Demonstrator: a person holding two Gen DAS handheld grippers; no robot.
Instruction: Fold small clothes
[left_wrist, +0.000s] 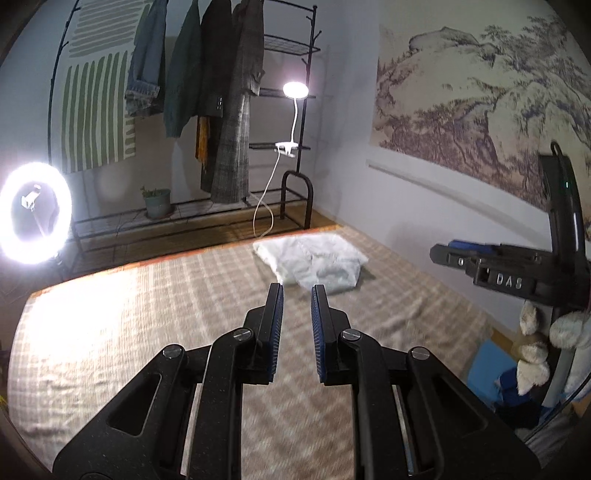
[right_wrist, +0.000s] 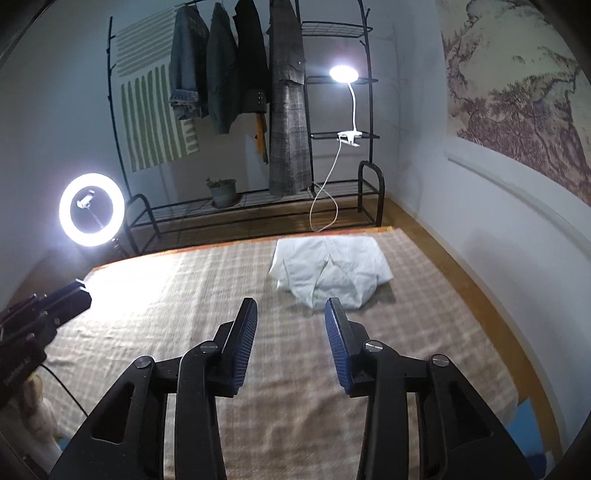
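White cloth, a small garment (right_wrist: 328, 271) folded into a rumpled bundle, lies on the checked bed cover (right_wrist: 177, 291) toward its far edge, at about one o'clock from the right gripper (right_wrist: 291, 310) and twelve o'clock from the left gripper (left_wrist: 297, 291). Both grippers hang above the cover, well short of the garment and touching nothing. The right one's jaws stand apart with only bare cover between the blue pads; the left one's jaws are narrower, a slim gap showing, and they grasp nothing either. Beyond the bed, at twelve o'clock, a black clothes rack (right_wrist: 340, 79) carries hanging coats (right_wrist: 288, 110), with a lit clip lamp (right_wrist: 343, 74) fixed to its shelf. At ten o'clock glows a ring light (right_wrist: 91, 209). A landscape wall hanging (left_wrist: 480, 96) covers the wall at two o'clock.
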